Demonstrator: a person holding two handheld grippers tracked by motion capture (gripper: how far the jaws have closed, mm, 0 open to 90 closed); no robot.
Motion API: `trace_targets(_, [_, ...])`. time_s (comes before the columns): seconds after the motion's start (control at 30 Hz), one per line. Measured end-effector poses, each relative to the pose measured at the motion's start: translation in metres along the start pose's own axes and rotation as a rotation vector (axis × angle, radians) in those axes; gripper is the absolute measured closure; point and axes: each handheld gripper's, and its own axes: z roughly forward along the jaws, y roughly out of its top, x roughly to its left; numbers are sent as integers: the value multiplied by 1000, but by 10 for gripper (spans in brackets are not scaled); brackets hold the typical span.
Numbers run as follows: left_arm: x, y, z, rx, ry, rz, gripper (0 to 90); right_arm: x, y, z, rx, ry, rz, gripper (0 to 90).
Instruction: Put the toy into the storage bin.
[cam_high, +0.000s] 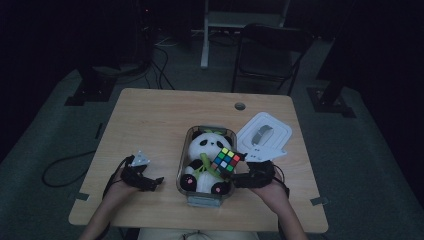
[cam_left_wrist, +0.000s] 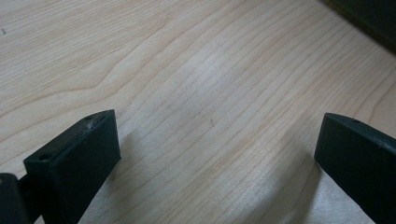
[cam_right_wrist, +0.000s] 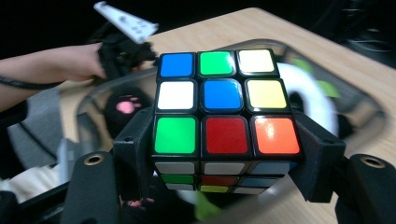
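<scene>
On the wooden surface (cam_high: 150, 120), my right gripper (cam_right_wrist: 224, 154) clamps the puzzle cube (cam_right_wrist: 224, 107) above the panda's tray (cam_high: 183, 150); my left gripper (cam_left_wrist: 215, 154) gapes wide, empty.

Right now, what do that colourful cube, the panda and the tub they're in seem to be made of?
Cube: glossy hard plastic, judging by shiny coloured tiles in a black frame. Panda: soft plush fabric, by its fuzzy, rounded look. Tub: probably clear plastic, since the toy shows through its walls.

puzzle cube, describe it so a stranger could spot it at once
On the wooden table, find the clear container holding a plush panda. Above the panda, the right hand-held gripper clamps the puzzle cube, the only multicoloured, gridded thing there.
</scene>
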Motion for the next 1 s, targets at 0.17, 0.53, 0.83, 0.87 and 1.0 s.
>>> trace_targets(0.17, [0,0,0,3,1,8,7,12,4,13,35,72,-41,336])
trace_targets(0.53, [1,1,1,4,27,-19,7,20,5,16,64,128,-68,336])
trace_targets(0.83, [2,1,1,2,34,-26,8,24,5,32,128,191,-120,336])
trace_targets(0.87, [2,1,1,2,39,-34,8,23,4,34,136,201,-118,336])
trace_targets(1.0, [5,1,1,3,58,-53,8,17,3,41,160,246,-101,336])
